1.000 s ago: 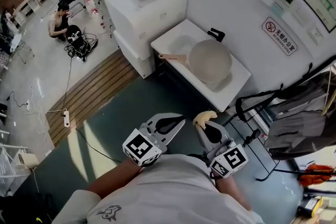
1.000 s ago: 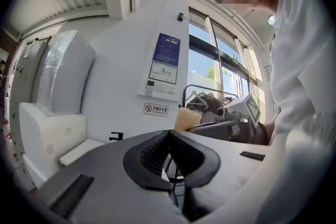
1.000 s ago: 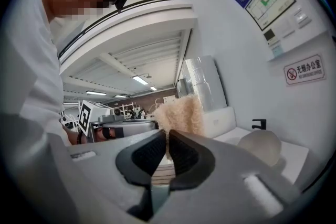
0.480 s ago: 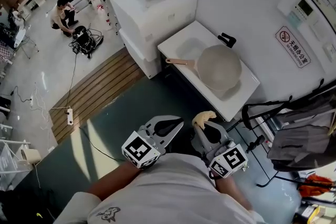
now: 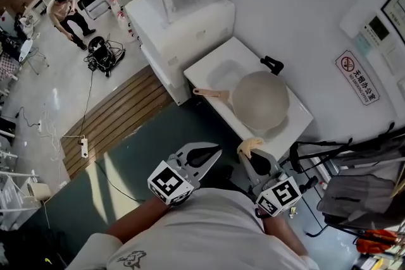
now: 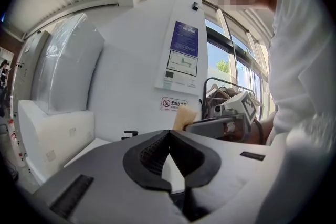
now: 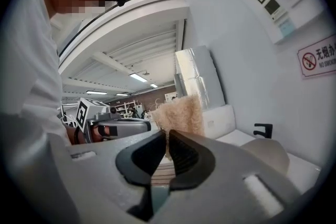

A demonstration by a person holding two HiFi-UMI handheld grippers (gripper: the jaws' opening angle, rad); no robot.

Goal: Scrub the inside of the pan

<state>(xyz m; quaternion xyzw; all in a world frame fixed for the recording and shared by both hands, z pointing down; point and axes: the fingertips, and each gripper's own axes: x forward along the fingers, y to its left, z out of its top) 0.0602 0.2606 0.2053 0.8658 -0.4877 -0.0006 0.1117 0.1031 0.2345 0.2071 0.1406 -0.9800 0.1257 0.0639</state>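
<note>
White counter (image 5: 297, 118) stands against the wall, w/ a shallow basin at its left end in head view. Pan (image 5: 261, 100) sits on top, just right of the basin: big, round, pale grey-beige, matte. Its slim light-wood handle (image 5: 211, 93) points left across the basin's edge. Whether the mouth faces up can't be told for sure.

Both tools are held low, close to the person's body, side by side. The pan lies ahead of them and well apart, more in line w/ the R one. L hand-held gripper (image 5: 214, 150): jaws pressed together, nothing btwn them. R hand-held gripper (image 5: 248, 151): clamped on a tan sponge (image 5: 251, 145), which sticks out past the tips. In the right gripper view the pan shows low at right, beyond the jaws, no contact.

Small black tap (image 5: 272, 64) stands at the counter's back edge, just beside the pan's rim.

Wall sign (image 5: 358, 76), right of the pan: red no-smoking circle, Chinese text 无烟办公室, "NO SMOKING" under it. Blue-headed poster (image 6: 184, 50) higher on the wall: print too small to read.
</note>
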